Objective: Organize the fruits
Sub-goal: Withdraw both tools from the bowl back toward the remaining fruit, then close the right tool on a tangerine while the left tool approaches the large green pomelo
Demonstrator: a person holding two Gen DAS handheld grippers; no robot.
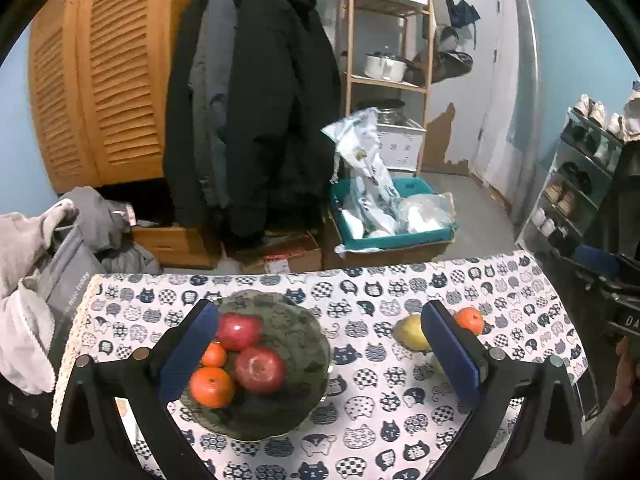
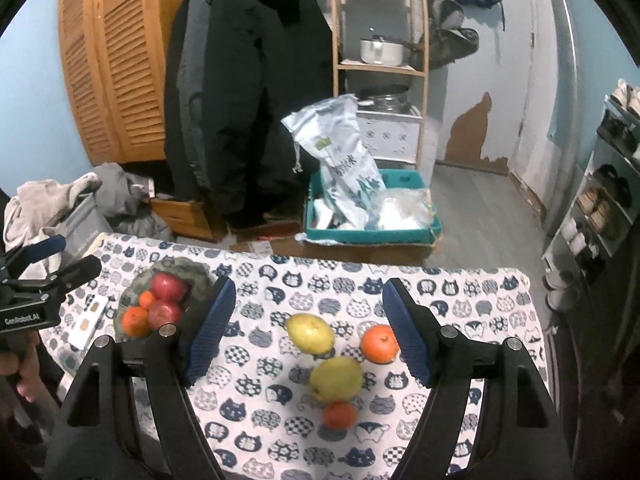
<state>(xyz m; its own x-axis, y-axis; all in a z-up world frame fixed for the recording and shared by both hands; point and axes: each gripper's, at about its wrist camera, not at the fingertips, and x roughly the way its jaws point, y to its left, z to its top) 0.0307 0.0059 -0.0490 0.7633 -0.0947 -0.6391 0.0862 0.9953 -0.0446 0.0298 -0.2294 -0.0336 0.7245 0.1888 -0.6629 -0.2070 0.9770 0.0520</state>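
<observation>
A dark green bowl [image 1: 288, 344] [image 2: 188, 270] on the cat-print tablecloth holds two red apples [image 1: 260, 370] [image 2: 170, 286] and two oranges [image 1: 211, 386] [image 2: 135, 320]. My left gripper [image 1: 320, 356] is open and empty, above the bowl's right side. My right gripper [image 2: 312, 328] is open and empty above loose fruit: two yellow pears [image 2: 310, 333] [image 2: 336, 378] and two oranges [image 2: 380, 343] [image 2: 339, 415]. One pear [image 1: 412, 332] and one orange [image 1: 469, 320] also show in the left wrist view. The left gripper [image 2: 48, 268] shows at the left of the right wrist view.
The table [image 1: 360, 296] [image 2: 460, 292] ends at a far edge; beyond it stand a teal bin of bags [image 2: 372, 216], hanging coats [image 1: 248, 120], a wooden shelf [image 1: 384, 60] and a shoe rack [image 1: 576, 184]. Clothes [image 1: 36, 264] lie left of the table.
</observation>
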